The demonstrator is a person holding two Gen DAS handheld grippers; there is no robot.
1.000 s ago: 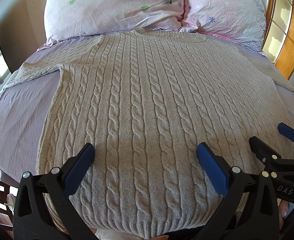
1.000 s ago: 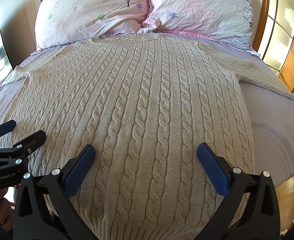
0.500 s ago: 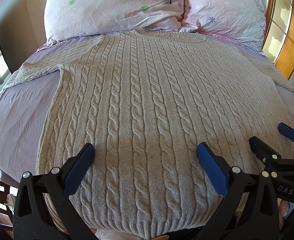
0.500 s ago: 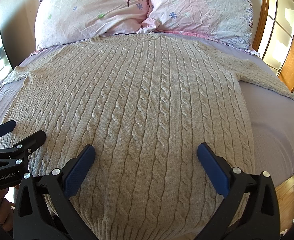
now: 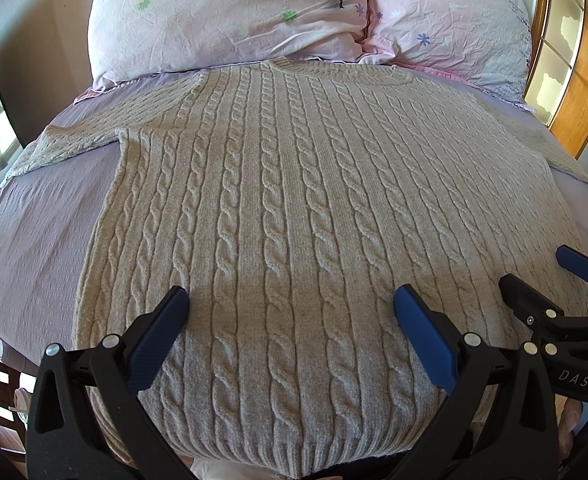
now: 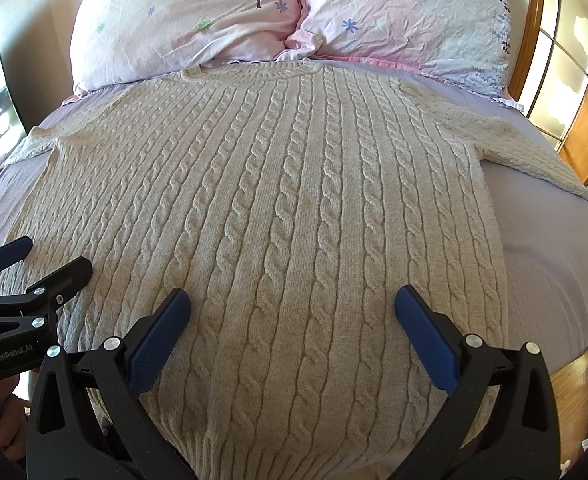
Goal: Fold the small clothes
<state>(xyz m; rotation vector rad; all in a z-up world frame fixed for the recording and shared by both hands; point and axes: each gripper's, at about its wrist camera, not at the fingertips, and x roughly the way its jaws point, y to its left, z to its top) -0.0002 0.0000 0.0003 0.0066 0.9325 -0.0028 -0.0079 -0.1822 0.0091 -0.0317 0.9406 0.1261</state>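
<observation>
A beige cable-knit sweater (image 5: pixel 294 200) lies spread flat on the bed, neck toward the pillows, both sleeves out to the sides; it also shows in the right wrist view (image 6: pixel 278 200). My left gripper (image 5: pixel 290 304) is open and empty, hovering over the hem's left half. My right gripper (image 6: pixel 292 304) is open and empty over the hem's right half. Each gripper shows in the other's view: the right one (image 5: pixel 541 272) at the right edge, the left one (image 6: pixel 50 256) at the left edge.
The lilac bedsheet (image 5: pixel 42 232) shows on both sides of the sweater. Two pink floral pillows (image 5: pixel 230 16) (image 6: pixel 405 16) lie at the head. A wooden frame with glass panes (image 6: pixel 557 80) stands at the right. The bed edge is near me.
</observation>
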